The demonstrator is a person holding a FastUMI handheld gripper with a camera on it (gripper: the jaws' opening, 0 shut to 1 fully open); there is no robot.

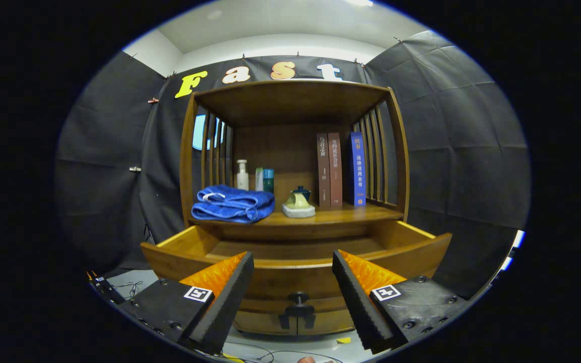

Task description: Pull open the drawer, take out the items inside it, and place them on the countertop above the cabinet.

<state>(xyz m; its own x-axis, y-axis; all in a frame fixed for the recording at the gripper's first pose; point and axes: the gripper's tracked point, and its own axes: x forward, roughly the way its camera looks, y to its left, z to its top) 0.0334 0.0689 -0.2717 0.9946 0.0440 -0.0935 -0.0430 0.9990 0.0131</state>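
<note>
The wooden cabinet's drawer [295,275] stands pulled open toward me, and the part of its inside that I can see is bare wood. Its dark knob [298,298] sits on the drawer front, between my fingers and a little beyond them. My gripper [293,282] is open with nothing between its fingers, just in front of the drawer front. On the countertop [341,217] above the drawer lie a folded blue towel [232,204] at the left and a small green teapot on a pale base [299,204] in the middle.
At the back of the countertop stand a white bottle [242,175] and a teal container [267,180]. Three upright books [340,170] lean at the right. Slatted wooden sides and a top board enclose the shelf. Cables [134,288] lie on the floor to the left.
</note>
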